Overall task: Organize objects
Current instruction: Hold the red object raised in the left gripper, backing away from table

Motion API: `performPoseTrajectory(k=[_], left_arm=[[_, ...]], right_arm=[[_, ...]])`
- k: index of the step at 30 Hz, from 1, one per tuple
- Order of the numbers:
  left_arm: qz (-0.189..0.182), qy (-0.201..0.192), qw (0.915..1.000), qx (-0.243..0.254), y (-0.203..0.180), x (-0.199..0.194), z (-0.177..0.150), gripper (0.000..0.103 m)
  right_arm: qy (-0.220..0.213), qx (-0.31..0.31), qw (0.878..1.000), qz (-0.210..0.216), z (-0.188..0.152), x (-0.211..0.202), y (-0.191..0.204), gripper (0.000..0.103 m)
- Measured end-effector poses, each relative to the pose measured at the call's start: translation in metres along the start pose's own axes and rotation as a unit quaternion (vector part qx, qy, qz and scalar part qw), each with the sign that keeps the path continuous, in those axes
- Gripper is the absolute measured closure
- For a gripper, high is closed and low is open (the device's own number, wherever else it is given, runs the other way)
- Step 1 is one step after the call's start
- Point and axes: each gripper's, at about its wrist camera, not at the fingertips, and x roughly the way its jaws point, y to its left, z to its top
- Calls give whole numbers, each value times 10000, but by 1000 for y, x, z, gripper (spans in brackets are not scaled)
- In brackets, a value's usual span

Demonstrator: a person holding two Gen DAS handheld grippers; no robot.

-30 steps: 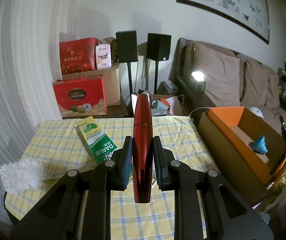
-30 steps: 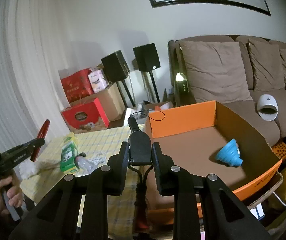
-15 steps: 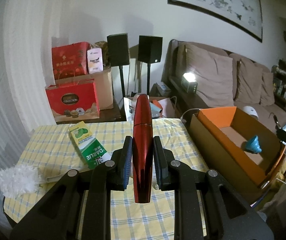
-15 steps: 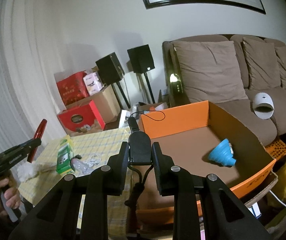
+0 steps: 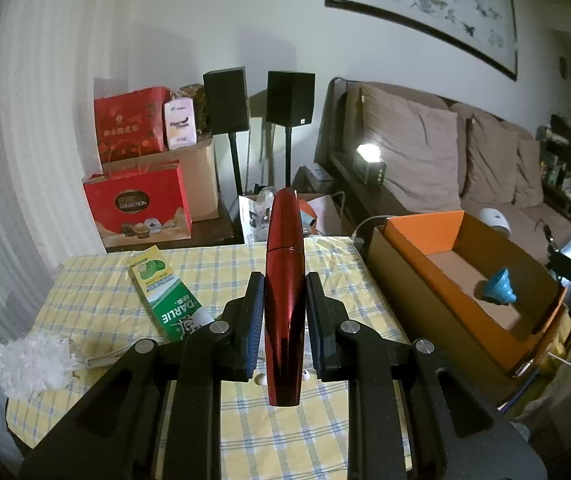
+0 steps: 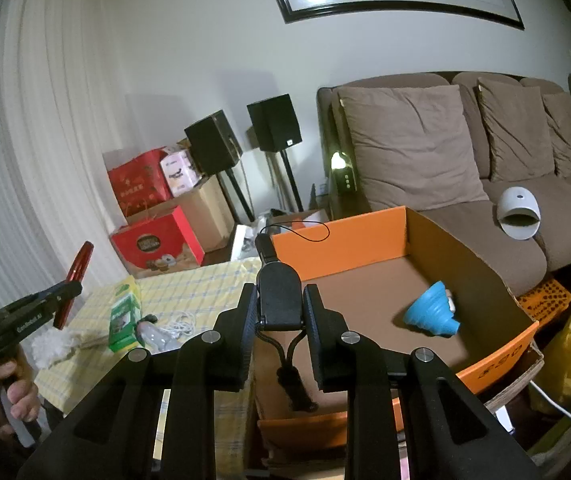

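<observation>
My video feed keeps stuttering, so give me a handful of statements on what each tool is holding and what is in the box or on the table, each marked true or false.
1. The left tool is clamped on a red tube. True.
2. The right tool is empty. False: it grips a small black device with a cord hanging below.
3. A blue funnel lies inside the orange box. True.
4. The green Darlie carton is in the box. False: it lies on the checked tablecloth.
5. A white fluffy duster rests at the table's edge. True.
</observation>
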Motion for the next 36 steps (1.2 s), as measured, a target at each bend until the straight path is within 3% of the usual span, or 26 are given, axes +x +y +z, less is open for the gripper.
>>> performPoseTrajectory(k=[36], left_arm=[[-369, -8, 9993, 30, -23, -2, 12, 84]], right_arm=[[9, 53, 9998, -177, -1, -2, -15, 80]])
